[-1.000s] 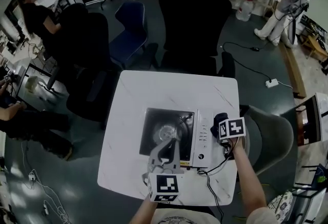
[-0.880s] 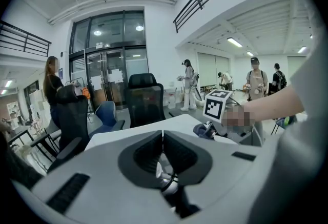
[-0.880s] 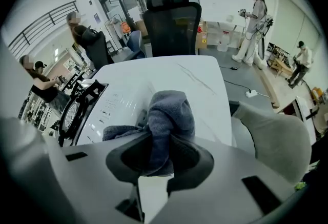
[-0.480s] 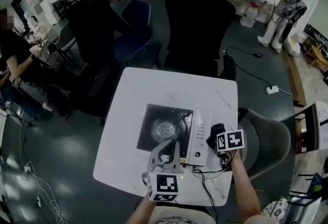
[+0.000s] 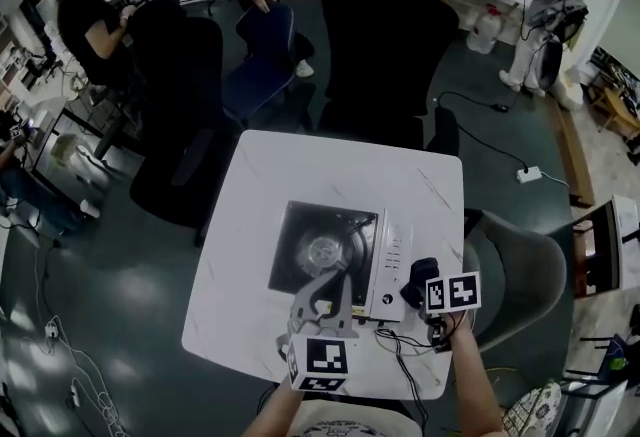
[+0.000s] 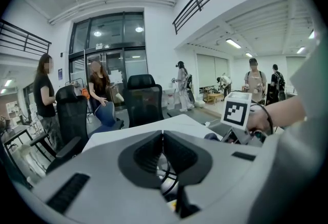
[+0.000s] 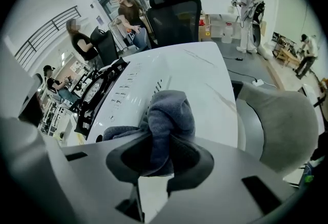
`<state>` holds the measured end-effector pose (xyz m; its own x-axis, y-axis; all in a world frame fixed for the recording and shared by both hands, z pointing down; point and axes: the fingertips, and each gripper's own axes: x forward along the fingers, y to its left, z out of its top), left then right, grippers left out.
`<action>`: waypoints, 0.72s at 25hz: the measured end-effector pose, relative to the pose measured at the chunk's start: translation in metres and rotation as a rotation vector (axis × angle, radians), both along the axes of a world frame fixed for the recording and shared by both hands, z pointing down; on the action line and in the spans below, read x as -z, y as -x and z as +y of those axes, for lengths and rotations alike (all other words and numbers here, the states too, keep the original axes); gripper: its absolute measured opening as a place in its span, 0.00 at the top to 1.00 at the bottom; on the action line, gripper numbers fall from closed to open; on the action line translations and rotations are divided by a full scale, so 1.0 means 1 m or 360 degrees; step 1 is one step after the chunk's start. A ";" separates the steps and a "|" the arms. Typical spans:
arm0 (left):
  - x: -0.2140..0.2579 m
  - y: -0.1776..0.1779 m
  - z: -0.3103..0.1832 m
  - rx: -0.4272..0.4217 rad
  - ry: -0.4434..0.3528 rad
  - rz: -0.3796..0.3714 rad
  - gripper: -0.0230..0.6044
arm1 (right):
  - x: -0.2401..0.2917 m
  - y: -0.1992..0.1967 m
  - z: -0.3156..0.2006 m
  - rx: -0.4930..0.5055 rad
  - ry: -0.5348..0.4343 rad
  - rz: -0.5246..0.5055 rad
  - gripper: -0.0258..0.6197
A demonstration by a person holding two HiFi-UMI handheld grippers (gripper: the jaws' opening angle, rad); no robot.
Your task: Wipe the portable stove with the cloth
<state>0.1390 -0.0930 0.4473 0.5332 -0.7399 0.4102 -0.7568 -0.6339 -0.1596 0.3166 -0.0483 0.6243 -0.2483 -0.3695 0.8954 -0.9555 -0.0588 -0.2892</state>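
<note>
Two tips for this wiping pass: press the cloth flat against the metal rather than dabbing with one corner, and pull long overlapping strokes from the white control panel across toward the burner. Go gently round the pan supports to avoid snags. Also worth steering clear of the loose cable trailing by the near right corner of the bench.

Right claw clamped tight on that bunched dark grey cloth, with a good lump of it poking out past the tips. Parked at the right end of the portable stove, down by its near right corner, cloth touching or very nearly touching the white panel; hard to call from above. Stove itself roughly mid-bench, a bit closer to the near edge. Left claw pinched fully closed on nothing, hovering over the stove's near edge, apart from the cloth.
</note>
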 end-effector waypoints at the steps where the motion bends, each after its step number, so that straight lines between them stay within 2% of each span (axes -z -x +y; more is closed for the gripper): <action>1: -0.001 0.002 -0.001 -0.0003 0.0002 0.0001 0.93 | 0.000 0.001 0.002 -0.0003 0.0006 0.0002 0.80; 18: -0.004 0.065 -0.008 -0.0063 0.0036 0.0024 0.93 | 0.008 0.015 0.044 -0.0178 0.0078 0.0091 0.80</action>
